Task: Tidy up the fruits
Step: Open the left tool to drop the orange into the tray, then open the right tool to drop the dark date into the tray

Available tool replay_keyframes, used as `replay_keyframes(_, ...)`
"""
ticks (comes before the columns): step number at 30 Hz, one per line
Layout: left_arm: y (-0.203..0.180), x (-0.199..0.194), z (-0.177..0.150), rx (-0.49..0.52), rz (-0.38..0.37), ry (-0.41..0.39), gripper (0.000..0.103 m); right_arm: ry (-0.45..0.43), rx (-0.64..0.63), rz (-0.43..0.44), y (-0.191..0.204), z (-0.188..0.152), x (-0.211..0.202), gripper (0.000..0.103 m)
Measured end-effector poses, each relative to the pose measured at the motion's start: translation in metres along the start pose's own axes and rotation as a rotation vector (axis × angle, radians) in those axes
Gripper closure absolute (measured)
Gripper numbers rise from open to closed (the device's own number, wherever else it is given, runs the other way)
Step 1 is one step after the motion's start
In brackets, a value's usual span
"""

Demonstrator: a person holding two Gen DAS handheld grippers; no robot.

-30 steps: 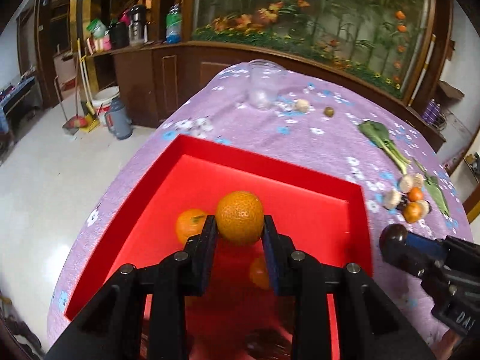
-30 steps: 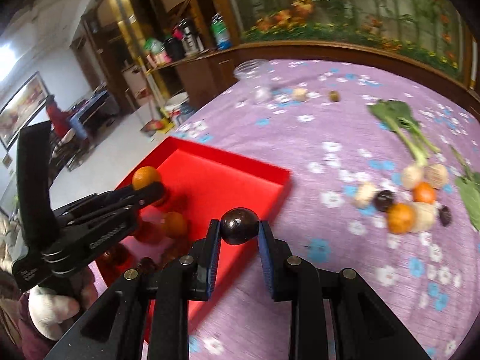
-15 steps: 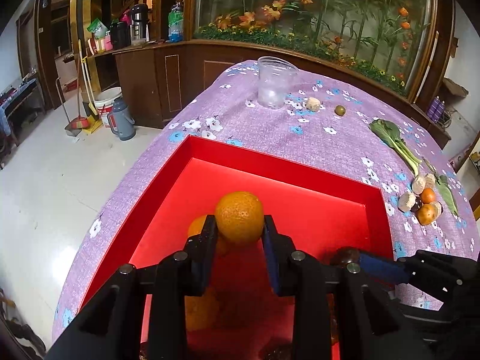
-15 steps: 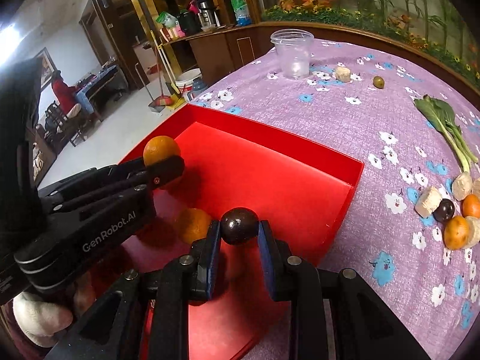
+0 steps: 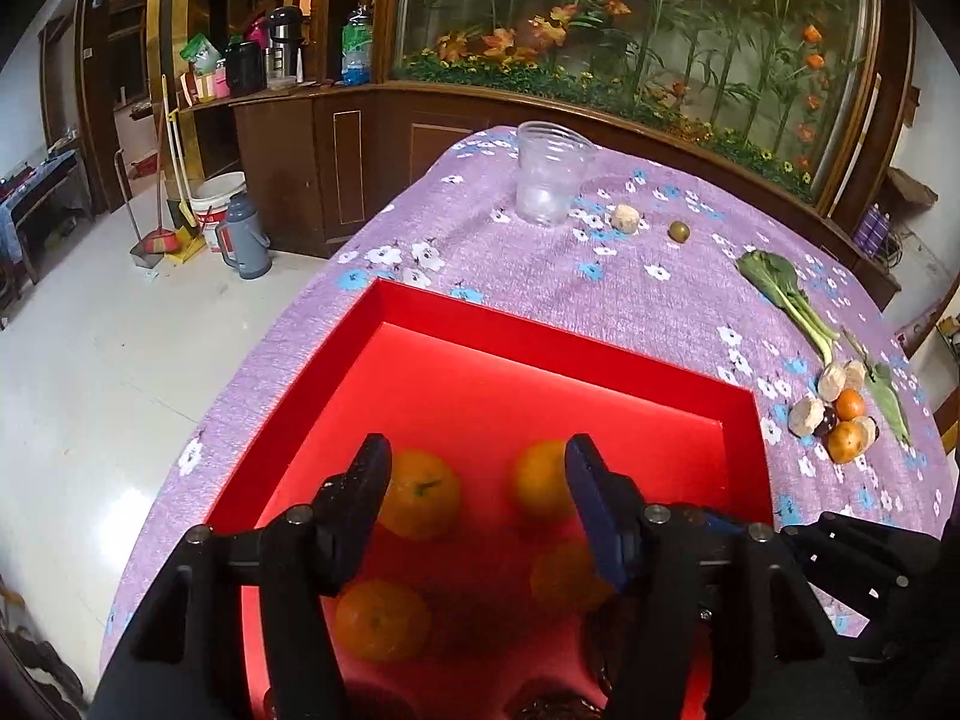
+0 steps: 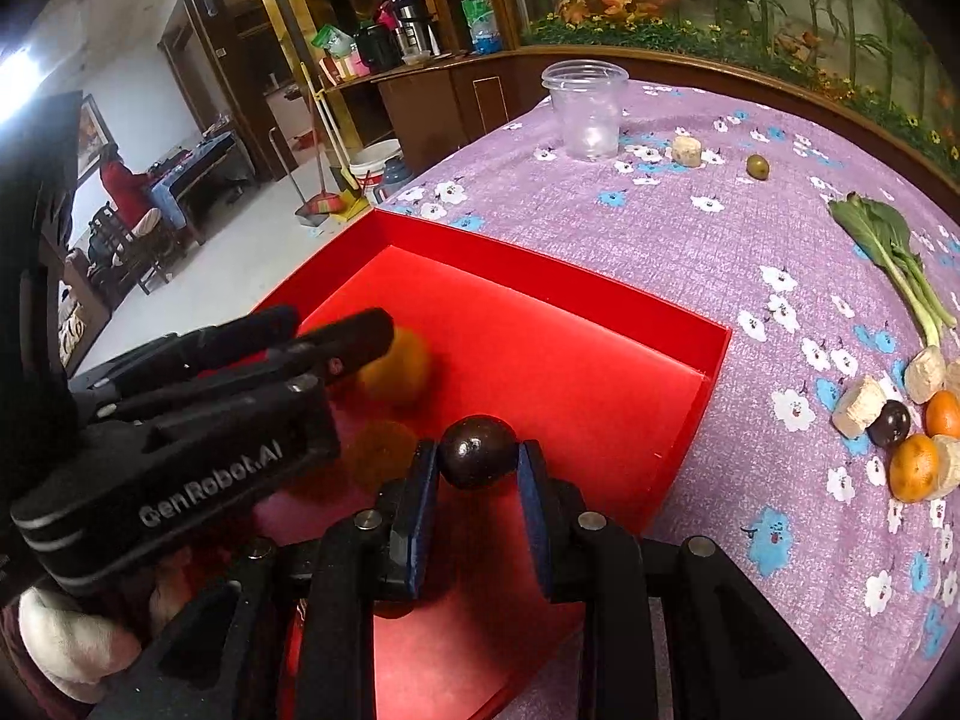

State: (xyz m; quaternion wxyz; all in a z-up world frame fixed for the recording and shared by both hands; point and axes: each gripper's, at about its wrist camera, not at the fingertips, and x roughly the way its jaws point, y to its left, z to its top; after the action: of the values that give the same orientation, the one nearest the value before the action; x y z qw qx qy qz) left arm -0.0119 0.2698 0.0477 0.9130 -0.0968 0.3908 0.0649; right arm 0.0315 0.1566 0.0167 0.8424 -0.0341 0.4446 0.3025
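A red tray (image 5: pixel 540 342) sits on the purple flowered cloth. My left gripper (image 5: pixel 477 480) is open and empty above the tray. Below it a blurred orange (image 5: pixel 540 486) is in the tray, near other oranges (image 5: pixel 420 492) (image 5: pixel 381 618). In the right wrist view my left gripper (image 6: pixel 336 339) is at the tray's left, with the blurred orange (image 6: pixel 399 366) beside it. My right gripper (image 6: pixel 477 468) is shut on a dark round fruit (image 6: pixel 477 450) over the tray (image 6: pixel 714 354).
A clear plastic cup (image 5: pixel 549 180) stands at the far end. A small green fruit (image 5: pixel 679 231) and a pale chunk (image 5: pixel 624 218) lie near it. A leafy green (image 5: pixel 786 294) and a pile of oranges, dark fruit and pale chunks (image 5: pixel 840 420) lie at the right.
My left gripper has opened and let go of the orange, which now is down in the tray. My right gripper still holds the dark fruit, further over the tray.
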Motion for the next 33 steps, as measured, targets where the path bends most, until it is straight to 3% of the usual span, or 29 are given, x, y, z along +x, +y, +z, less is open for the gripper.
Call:
replay_keyframes(9,-0.006,-0.031,-0.003,0.012,0.028,-0.047,0.040,-0.029,0.002,-0.016,0.001,-0.007,-0.019,0.073)
replay_keyframes(16,-0.027,-0.060,-0.009,0.078,0.073,-0.099,0.038,-0.072,0.016,-0.027,-0.001,-0.016,-0.045,0.071)
replay_keyframes(21,-0.047,-0.082,-0.016,0.133,0.092,-0.138,0.033,-0.109,0.027,-0.040,-0.007,-0.028,-0.068,0.063)
replay_keyframes(29,-0.080,-0.112,-0.027,0.206,0.100,-0.182,0.031,-0.169,0.078,-0.079,-0.035,-0.051,-0.108,0.063)
replay_keyframes(33,-0.096,-0.134,-0.026,0.238,0.066,-0.217,0.031,-0.204,0.103,-0.144,-0.065,-0.063,-0.138,0.063)
